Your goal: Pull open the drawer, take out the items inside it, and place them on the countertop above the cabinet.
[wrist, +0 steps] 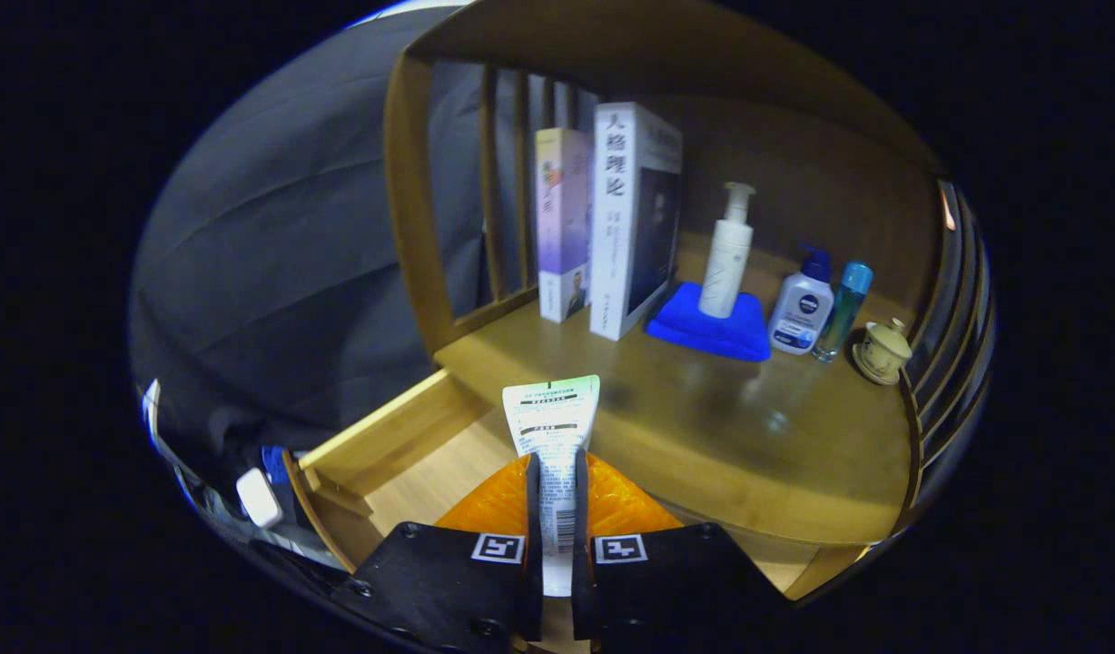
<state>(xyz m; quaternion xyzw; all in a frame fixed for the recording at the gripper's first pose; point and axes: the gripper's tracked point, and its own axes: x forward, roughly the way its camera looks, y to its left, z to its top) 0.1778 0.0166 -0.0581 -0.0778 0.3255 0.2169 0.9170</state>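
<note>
- The gripper (555, 509) has its jaws pinching a white tube (552, 436) from both sides; the tube stands upright between them, its flat crimped end on top.
- Below and just ahead of the jaws lies the open wooden drawer (389, 436), its pale floor bare where it shows.
- Beyond the tube spreads the desk (748, 436) atop the cabinet.
- At the desk's far side stand two upright books (612, 218), a white pump bottle (728, 254) on a folded blue cloth (707, 329), a squat pump bottle (801, 304), a slim teal bottle (843, 309) and a small lidded cup (883, 350).
</note>
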